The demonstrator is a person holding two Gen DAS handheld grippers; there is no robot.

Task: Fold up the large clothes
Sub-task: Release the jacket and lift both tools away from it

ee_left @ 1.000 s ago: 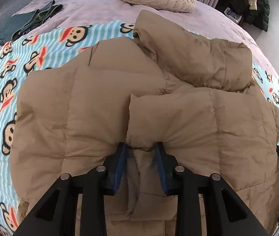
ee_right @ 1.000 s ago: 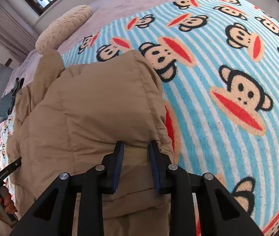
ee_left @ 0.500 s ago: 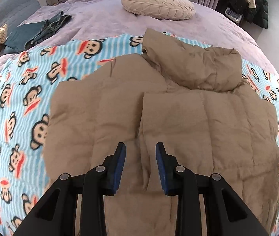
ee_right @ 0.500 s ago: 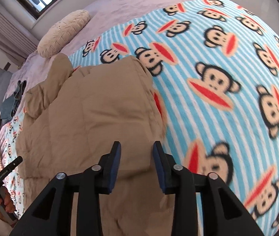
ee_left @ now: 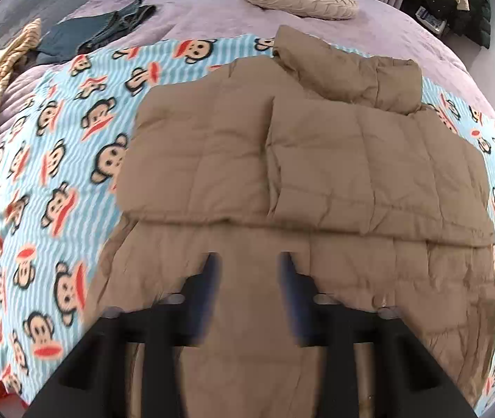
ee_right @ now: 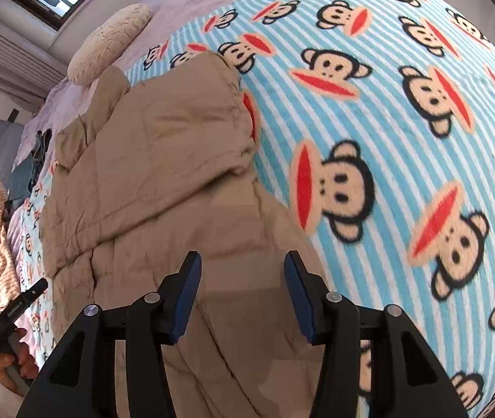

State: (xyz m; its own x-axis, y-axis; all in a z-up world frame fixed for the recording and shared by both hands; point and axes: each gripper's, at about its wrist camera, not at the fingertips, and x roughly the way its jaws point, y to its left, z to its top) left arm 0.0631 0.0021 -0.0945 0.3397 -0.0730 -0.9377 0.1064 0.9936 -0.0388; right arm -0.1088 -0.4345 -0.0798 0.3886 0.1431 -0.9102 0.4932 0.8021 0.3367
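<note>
Monkey-print blanket [ee_left: 55,160] carried the tan puffer coat [ee_left: 352,160], folded toward its middle (sleeves tucked); left gripper [ee_left: 247,289] and right gripper [ee_right: 240,292] had just been opening, empty above it.

both wrist views look steeply down from close above, sharing the tan coat [ee_left: 352,160] on the monkey blanket [ee_right: 387,139].

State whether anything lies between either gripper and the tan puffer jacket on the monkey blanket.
Nothing visible does. The left gripper and right gripper both hang open directly above the tan puffer jacket, their jaws having just been opening, with nothing between them.
</note>
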